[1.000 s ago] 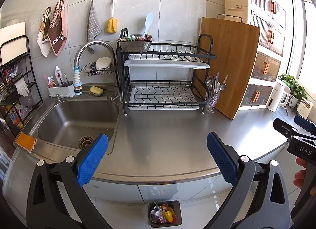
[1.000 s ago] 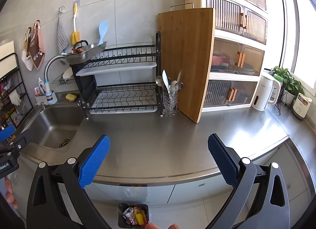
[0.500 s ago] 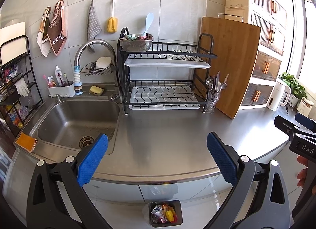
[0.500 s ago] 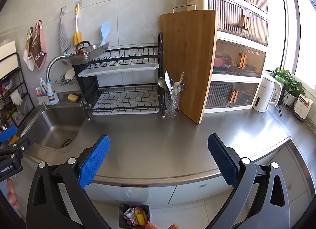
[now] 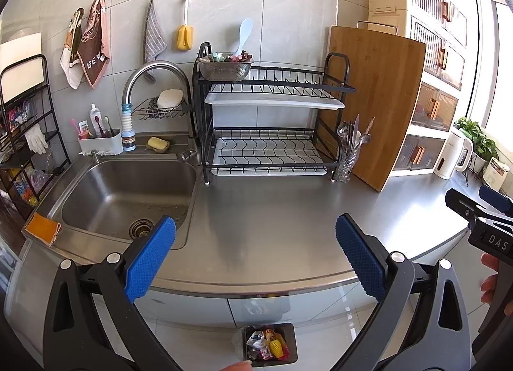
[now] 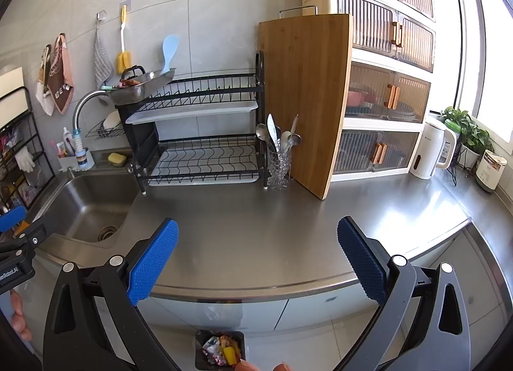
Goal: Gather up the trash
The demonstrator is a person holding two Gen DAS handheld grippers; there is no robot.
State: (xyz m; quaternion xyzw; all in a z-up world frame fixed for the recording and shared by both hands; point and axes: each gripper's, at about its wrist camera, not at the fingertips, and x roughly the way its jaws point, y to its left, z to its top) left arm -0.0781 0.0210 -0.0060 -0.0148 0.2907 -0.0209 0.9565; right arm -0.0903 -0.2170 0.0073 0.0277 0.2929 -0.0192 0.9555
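Steel table (image 5: 272,230) bare in front of both tongs. Left tongs (image 5: 255,257): 2 blue pads spread wide, nothing between them, held above the table's front edge. Right tongs (image 6: 256,259): same state, pads wide apart, empty, also over the front edge.

Trash: lies in a dark bin (image 5: 290,334) on the floor below the table edge, close against the cabinet front. Contents mixed wrappers (image 5: 267,347), 1 yellow piece among them; the rest too small to identify. In the right view the bin (image 6: 200,339) sits low in frame, between the 2 pads and below them.

Each tongs appears in the other's view: right one at the right edge of the left view, left one at the left edge of the right view. Fingertips visible at the bottom edge of both views.

Layout, left view:
- Sink (image 5: 96,188) at left, dry, drain in its near part. Orange cloth (image 5: 43,229) on its near left corner.
- Faucet (image 5: 154,70) arcs over the back of the sink; yellow sponge (image 5: 157,143) on the ledge behind.
- 2-tier rack (image 5: 272,127) right of the sink, both tiers bare of dishes; colander (image 5: 224,66) on its top left corner, holding small items I cannot make out.
- Glass cup (image 5: 348,159) with cutlery just right of the rack.
- Board (image 5: 375,102) stands upright, leaning back, beside the cup.
- Kettle (image 5: 453,154) farther right, near a plant (image 5: 474,134).
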